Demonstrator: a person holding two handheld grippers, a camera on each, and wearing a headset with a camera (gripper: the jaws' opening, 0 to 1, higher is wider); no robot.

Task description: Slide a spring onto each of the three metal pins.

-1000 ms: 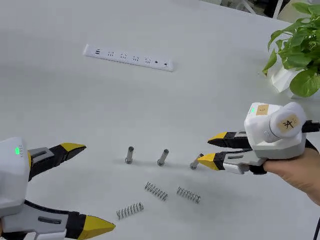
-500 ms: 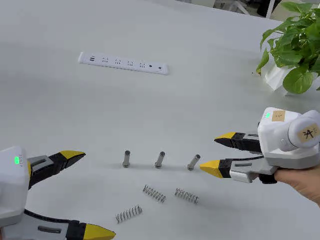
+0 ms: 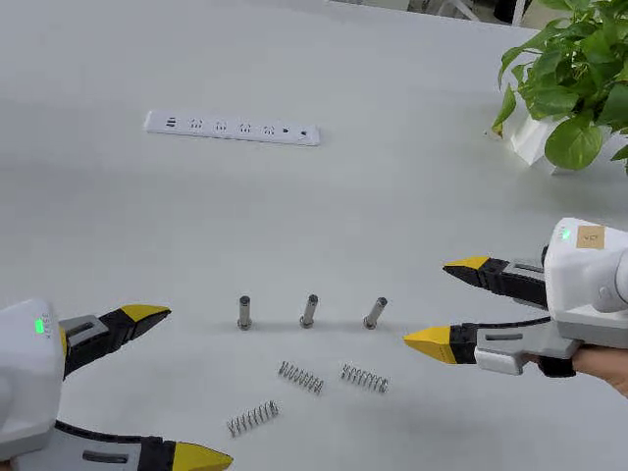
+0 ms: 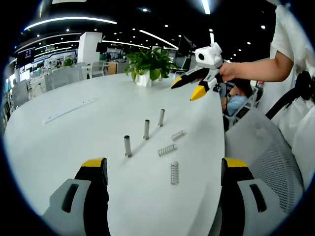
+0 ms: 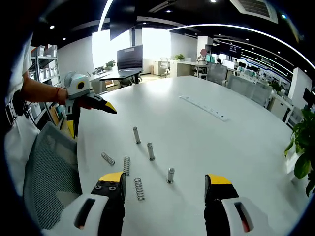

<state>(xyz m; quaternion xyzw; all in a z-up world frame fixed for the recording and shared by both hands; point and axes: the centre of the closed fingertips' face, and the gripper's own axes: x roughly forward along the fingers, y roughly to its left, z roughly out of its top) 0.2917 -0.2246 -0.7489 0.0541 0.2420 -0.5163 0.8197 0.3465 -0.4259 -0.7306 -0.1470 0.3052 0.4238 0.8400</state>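
Note:
Three short metal pins stand upright in a row on the white table: left pin (image 3: 244, 312), middle pin (image 3: 309, 310), right pin (image 3: 374, 312). In front of them lie three loose springs (image 3: 300, 377), (image 3: 364, 378), (image 3: 252, 418). My left gripper (image 3: 182, 386) hovers open at the lower left, left of the springs. To the right of the right pin, my right gripper (image 3: 439, 302) is open and apart from it. The left gripper view has the pins (image 4: 146, 129) and springs (image 4: 167, 150) ahead of its open jaws. In the right gripper view the nearest pin (image 5: 170, 175) stands between its open jaws.
A white power strip (image 3: 232, 128) lies at the far side of the table. A potted plant (image 3: 564, 88) stands at the far right. A mesh office chair (image 4: 261, 147) sits by the table's near edge, beside a person's arm (image 4: 256, 69).
My right gripper has drawn back to the right, away from the right pin, with its jaws spread wider. The left gripper has barely moved. The head camera has shifted.

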